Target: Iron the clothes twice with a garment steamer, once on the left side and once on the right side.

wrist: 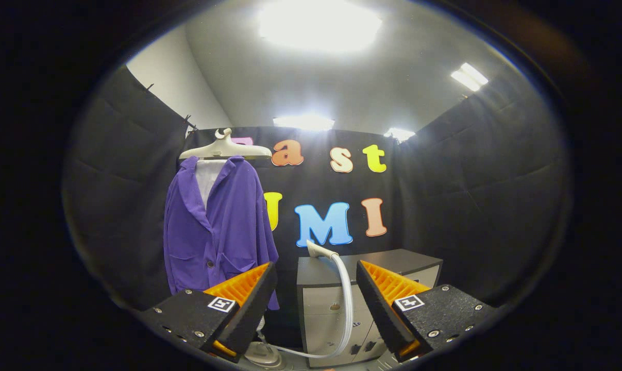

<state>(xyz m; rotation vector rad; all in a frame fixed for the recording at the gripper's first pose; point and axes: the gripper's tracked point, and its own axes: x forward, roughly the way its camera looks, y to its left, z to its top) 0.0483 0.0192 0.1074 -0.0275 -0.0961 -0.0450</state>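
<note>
Two fingers of the tool [316, 301] are spread wide, nothing held. Approach step is judged: steamer head [318, 251] rests on the cabinet [393, 260] top, centre frame, hose [346, 299] looping down to what is probably the base [262, 355]. Purple jacket [215, 226] hangs left on a hanger [225, 149]. Next, the head must be gripped; open room lies ahead, cabinet edge close.

The gripper [316, 293] is held level, its two fingers [249, 304] spread wide apart with nothing clasped between them.
</note>
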